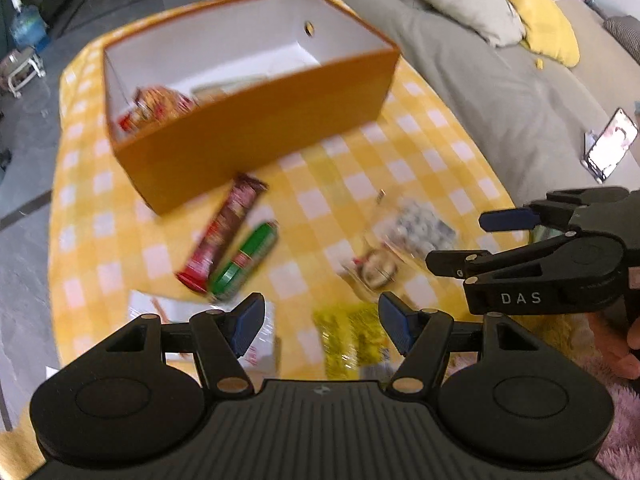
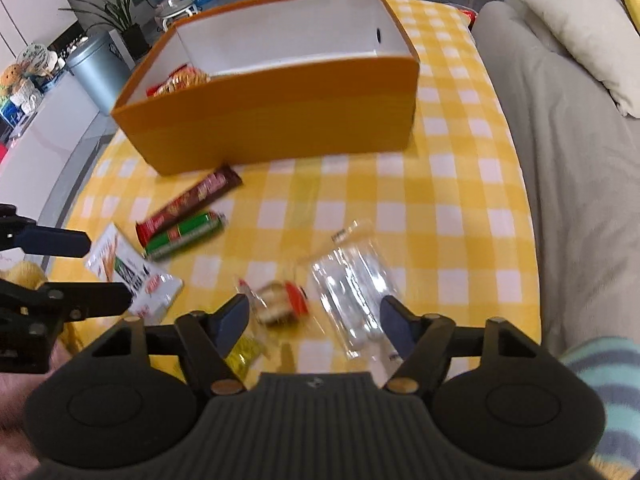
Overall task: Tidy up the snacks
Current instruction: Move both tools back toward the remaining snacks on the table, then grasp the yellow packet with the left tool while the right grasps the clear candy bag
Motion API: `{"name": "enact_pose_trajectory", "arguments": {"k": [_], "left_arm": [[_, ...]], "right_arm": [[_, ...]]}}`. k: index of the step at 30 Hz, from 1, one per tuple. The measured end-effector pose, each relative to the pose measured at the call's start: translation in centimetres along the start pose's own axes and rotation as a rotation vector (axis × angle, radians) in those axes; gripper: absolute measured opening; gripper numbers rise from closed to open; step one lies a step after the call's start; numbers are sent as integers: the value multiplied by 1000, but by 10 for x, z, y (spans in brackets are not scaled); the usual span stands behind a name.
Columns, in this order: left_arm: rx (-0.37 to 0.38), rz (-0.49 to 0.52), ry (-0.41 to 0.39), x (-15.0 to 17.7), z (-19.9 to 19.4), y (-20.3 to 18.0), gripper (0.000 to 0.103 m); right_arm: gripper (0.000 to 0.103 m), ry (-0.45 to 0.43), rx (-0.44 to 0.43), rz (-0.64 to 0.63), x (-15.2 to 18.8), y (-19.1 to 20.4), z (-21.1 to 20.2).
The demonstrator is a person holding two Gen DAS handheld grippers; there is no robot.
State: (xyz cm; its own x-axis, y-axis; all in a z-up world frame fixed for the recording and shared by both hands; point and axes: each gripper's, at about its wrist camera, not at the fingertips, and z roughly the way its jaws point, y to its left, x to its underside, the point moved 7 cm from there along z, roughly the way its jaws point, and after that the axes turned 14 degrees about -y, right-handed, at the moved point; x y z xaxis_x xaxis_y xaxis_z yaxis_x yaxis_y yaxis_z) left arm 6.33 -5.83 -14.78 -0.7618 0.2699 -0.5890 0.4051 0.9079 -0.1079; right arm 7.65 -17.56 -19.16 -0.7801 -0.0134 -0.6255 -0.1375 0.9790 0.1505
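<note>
An orange box (image 1: pixel 256 136) (image 2: pixel 280 120) with a white inside stands on the yellow checked tablecloth and holds a red-orange snack bag (image 1: pixel 160 108) (image 2: pixel 180 80). In front of it lie a red-brown bar (image 1: pixel 224 232) (image 2: pixel 188 204) and a green bar (image 1: pixel 246 260) (image 2: pixel 186 236) side by side. A clear packet (image 2: pixel 352 284) (image 1: pixel 420 228), a small round snack (image 2: pixel 280 300) (image 1: pixel 376 268), a yellow packet (image 1: pixel 348 336) (image 2: pixel 244 350) and a white packet (image 2: pixel 132 276) lie nearer. My left gripper (image 1: pixel 322 326) (image 2: pixel 104 268) is open and empty. My right gripper (image 2: pixel 314 322) (image 1: pixel 460 240) is open and empty above the near snacks.
A grey sofa (image 2: pixel 580 160) with a beige pillow (image 2: pixel 576 32) borders the table on the right. A phone (image 1: pixel 608 144) lies on the sofa. A grey bin (image 2: pixel 100 68) and a plant (image 2: pixel 124 12) stand beyond the table at the left.
</note>
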Motion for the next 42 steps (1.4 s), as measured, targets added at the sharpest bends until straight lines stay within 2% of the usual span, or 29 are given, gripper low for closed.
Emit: {"name": "enact_pose_trajectory", "arguments": {"k": [2,5,12,23,26,29,30,31,39,42], "left_arm": [[6,-2,30,9,9,-9,82],[4,-3,79,20,24,-17,83],[-47,-29,168,42,54,-23,85],[-77,-41,231,58,82,-23,85],[-82,-28,229,59,82,-24,82],[-87,-24,217,58,83,-24,71],[-94,-21,209,58,82,-23,62],[-83,-29,203,57,82,-22,60],[-63,-85,143,47,64,-8,60],[-92,-100,139,41,52,1,60]], "right_arm": [[67,3,-3,-18,6,-4,0],[67,14,-18,12,12,-12,1],[66,29,-43,40,18,-17,12],[65,23,-57,94,17,-23,19],[63,14,-70,71,16,-17,21],[58,13,-90,43,15,-9,23],[57,12,-96,36,15,-7,24],[55,10,-103,29,15,-5,24],[52,0,-142,-28,15,11,26],[52,8,-140,-42,16,13,28]]}}
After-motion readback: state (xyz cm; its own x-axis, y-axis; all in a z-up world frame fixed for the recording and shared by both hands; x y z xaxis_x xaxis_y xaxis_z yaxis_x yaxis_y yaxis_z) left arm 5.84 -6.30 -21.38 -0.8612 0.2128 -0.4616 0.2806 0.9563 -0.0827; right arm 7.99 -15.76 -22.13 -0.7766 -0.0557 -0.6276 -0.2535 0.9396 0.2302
